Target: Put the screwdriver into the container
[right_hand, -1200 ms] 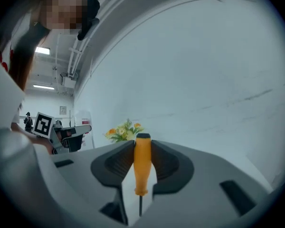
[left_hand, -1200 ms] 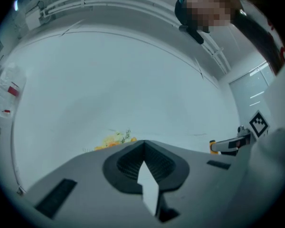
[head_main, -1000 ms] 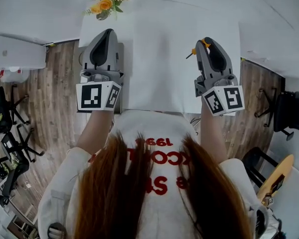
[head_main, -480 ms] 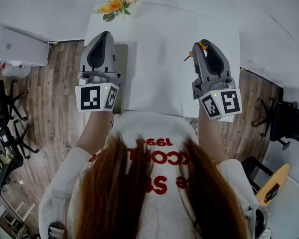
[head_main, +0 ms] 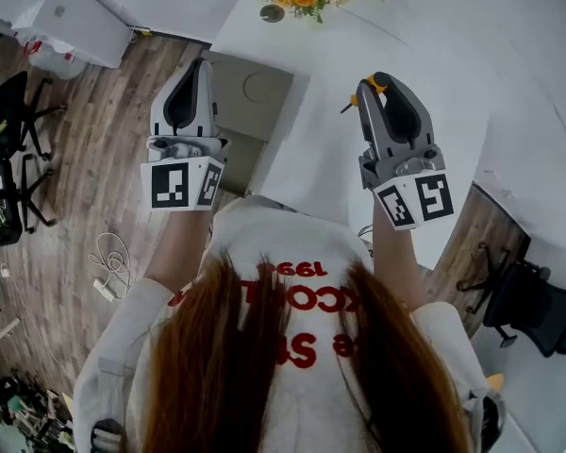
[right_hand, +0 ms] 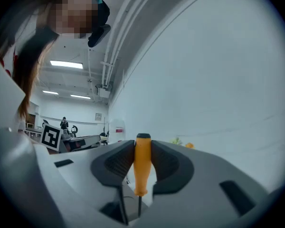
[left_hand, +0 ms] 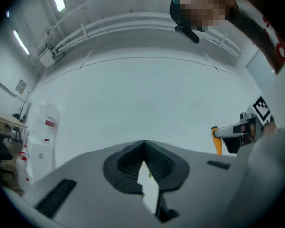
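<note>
Between the jaws of your right gripper (right_hand: 142, 147) the orange screwdriver (right_hand: 142, 167) is clamped by its handle, over the white table (head_main: 335, 159). Your left gripper (left_hand: 143, 147) is closed and empty, near the grey container (head_main: 255, 92) at the table's left edge.

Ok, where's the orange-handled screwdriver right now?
The orange-handled screwdriver is clamped in the right claw, handle upright in the right gripper view; in the head view it's at the right, over the white table.
</note>
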Demonstrator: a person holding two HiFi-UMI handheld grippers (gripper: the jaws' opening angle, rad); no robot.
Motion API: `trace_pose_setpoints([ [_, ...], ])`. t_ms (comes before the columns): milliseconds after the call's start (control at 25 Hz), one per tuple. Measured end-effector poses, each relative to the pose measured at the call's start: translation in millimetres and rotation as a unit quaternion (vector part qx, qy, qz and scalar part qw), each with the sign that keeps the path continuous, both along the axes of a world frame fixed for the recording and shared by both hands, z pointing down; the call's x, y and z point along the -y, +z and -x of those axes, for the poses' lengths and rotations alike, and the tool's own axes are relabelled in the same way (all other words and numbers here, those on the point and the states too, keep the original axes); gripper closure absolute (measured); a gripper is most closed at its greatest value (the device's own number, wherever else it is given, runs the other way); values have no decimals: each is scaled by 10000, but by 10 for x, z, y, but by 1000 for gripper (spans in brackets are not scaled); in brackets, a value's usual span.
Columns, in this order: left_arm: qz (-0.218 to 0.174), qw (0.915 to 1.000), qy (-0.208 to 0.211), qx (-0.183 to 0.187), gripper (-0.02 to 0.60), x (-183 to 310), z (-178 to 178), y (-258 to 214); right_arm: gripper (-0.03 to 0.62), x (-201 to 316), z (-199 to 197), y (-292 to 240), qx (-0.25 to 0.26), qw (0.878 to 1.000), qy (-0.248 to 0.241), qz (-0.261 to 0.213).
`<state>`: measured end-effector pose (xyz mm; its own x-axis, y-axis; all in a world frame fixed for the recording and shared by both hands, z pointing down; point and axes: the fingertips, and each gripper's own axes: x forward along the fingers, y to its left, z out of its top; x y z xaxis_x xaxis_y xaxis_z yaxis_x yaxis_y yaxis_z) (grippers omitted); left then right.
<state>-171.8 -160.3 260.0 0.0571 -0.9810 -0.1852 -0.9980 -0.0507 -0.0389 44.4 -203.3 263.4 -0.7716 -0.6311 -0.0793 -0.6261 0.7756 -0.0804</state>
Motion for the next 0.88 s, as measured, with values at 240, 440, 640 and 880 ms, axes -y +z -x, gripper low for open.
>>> trace_pose_setpoints([
  [240, 70, 9962, -871, 4, 577, -374, 513, 13, 485, -75, 673, -51, 109, 9950, -997, 37],
  [440, 167, 9899, -1408, -71, 577, -805, 782, -34, 485, -385, 1106, -241, 162, 9844, -1752, 92],
  [640, 340, 9846, -1704, -176, 577, -992, 972, 249, 485, -635, 1548, 164, -118, 9680, -2455, 512],
  [880, 572, 9798, -1874, -401, 577, -1252, 1148, 513, 485, -1026, 1986, 736, -744, 9441, -3040, 1038],
])
